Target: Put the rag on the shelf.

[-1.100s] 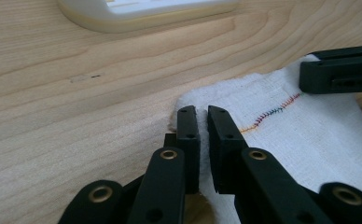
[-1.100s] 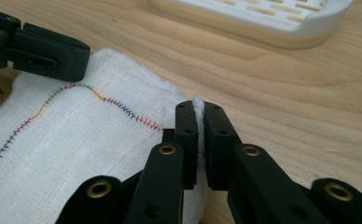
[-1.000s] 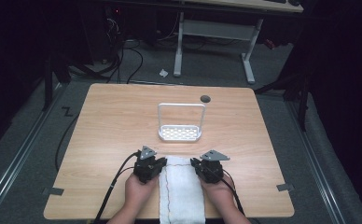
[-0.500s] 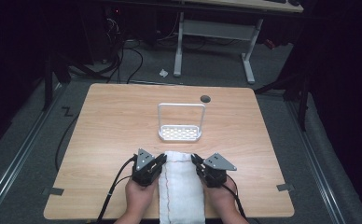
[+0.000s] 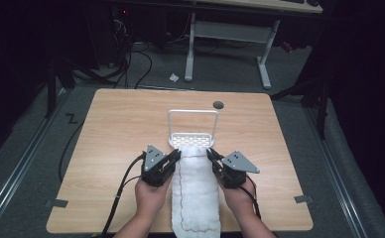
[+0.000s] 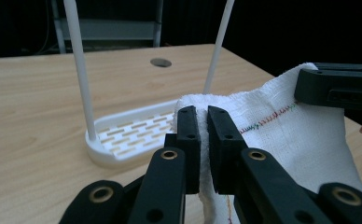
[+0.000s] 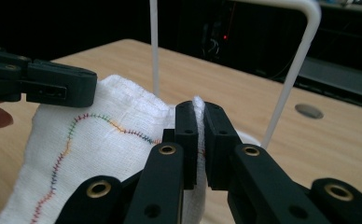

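Your left gripper (image 5: 173, 157) & right gripper (image 5: 213, 157) each clamp far corner of white cloth (image 5: 195, 193), near tabletop front edge. Corners spread, prob. to drape over white rack (image 5: 192, 140) just beyond.

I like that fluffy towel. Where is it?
High view: the white towel lies at the table's near edge, between both grippers, far end touching the white rack.

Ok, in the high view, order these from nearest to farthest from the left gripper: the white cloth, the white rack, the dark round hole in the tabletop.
1. White cloth: clamped in the left gripper at its far left corner.
2. White rack: just beyond the cloth, mid-table.
3. Dark round hole: farthest, near the far edge, right of the rack.
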A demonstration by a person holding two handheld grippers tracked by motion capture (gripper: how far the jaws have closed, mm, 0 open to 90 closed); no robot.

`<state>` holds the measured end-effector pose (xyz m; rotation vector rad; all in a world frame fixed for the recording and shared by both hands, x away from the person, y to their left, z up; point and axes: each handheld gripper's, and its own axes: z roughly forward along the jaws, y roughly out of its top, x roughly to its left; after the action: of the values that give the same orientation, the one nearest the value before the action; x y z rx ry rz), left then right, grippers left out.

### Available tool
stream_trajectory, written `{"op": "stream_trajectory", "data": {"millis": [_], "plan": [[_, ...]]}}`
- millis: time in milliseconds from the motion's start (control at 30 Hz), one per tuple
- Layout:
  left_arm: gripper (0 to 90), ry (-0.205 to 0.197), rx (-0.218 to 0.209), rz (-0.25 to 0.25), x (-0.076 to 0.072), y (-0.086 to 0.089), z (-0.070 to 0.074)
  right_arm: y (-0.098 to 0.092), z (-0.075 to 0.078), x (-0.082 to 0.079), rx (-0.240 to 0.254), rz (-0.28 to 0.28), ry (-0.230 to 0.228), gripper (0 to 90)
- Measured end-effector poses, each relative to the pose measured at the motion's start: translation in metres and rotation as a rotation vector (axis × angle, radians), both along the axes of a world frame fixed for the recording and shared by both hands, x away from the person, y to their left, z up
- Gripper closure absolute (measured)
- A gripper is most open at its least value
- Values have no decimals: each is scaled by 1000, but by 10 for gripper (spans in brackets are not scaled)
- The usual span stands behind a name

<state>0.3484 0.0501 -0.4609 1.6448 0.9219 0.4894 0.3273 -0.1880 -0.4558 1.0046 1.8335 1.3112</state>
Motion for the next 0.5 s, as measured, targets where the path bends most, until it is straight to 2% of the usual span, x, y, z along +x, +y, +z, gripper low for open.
{"op": "stream_trajectory", "data": {"millis": [200,500], "plan": [[840,-41,-24,5,3,1,20,-2,23,3,27,-2,-53,857],[842,-129,-42,5,-5,1,50,-3,50,-1,66,-3,-123,857]]}}
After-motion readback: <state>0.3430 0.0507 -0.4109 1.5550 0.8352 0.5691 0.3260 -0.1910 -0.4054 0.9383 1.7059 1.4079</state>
